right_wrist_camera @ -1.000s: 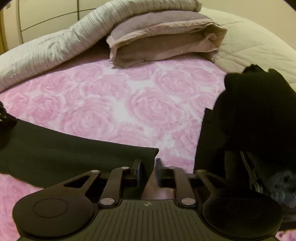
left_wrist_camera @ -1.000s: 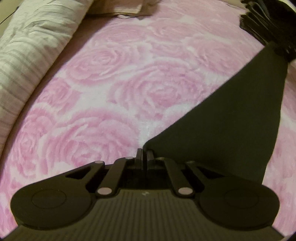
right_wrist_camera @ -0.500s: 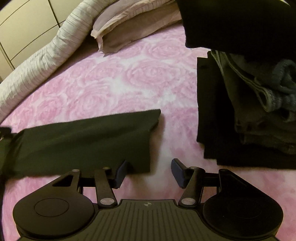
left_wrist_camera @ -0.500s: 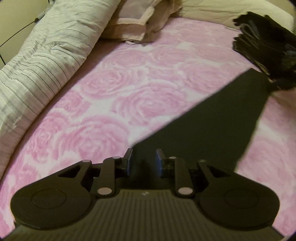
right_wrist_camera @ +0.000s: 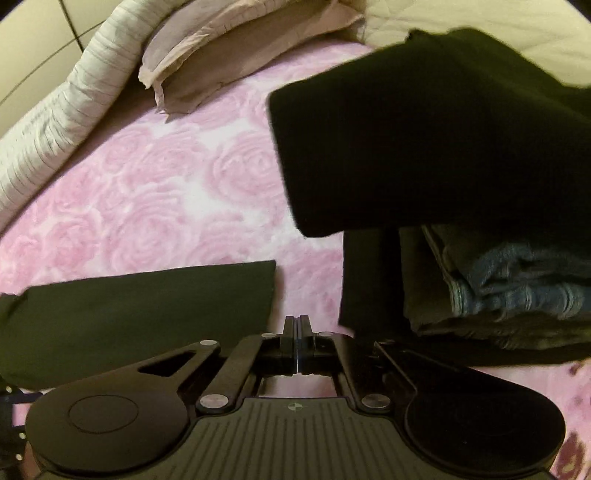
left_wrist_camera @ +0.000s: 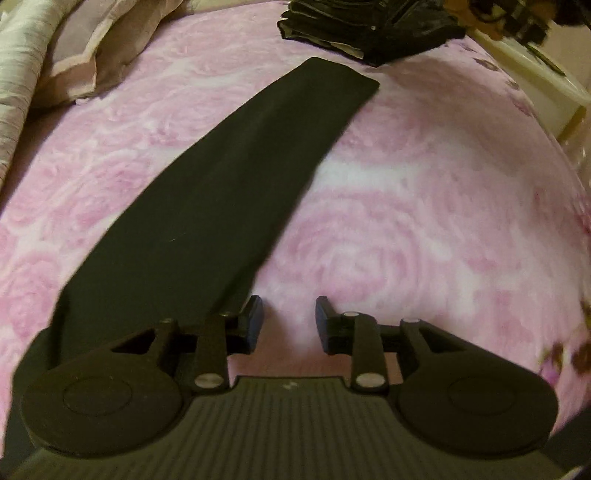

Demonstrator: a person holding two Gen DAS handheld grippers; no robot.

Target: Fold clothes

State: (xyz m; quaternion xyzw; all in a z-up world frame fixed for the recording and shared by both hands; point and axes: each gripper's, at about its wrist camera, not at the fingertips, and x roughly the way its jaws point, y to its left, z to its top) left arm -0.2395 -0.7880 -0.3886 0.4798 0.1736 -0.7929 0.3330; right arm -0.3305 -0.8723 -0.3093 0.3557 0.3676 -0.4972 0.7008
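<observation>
A long black garment [left_wrist_camera: 229, 177], folded into a narrow strip, lies flat on the pink rose-patterned bed [left_wrist_camera: 424, 206]. My left gripper [left_wrist_camera: 288, 321] is open and empty, just right of the strip's near end. In the right wrist view the strip's other end [right_wrist_camera: 147, 306] lies at lower left. My right gripper [right_wrist_camera: 297, 332] is shut with nothing between its jaws, beside that end. A stack of folded dark clothes [right_wrist_camera: 480, 295] sits to its right, with a black garment [right_wrist_camera: 424, 147] on top.
Pillows [right_wrist_camera: 229, 55] and a striped rolled duvet [right_wrist_camera: 55, 125] lie along the far side of the bed. The dark clothes pile [left_wrist_camera: 369, 26] sits beyond the strip's far end. The bed edge drops off at the right [left_wrist_camera: 569, 122].
My left gripper let go of the strip's corner and opened wide. My right gripper opened, released the other end, then shut empty. The strip now lies flat on the bed.
</observation>
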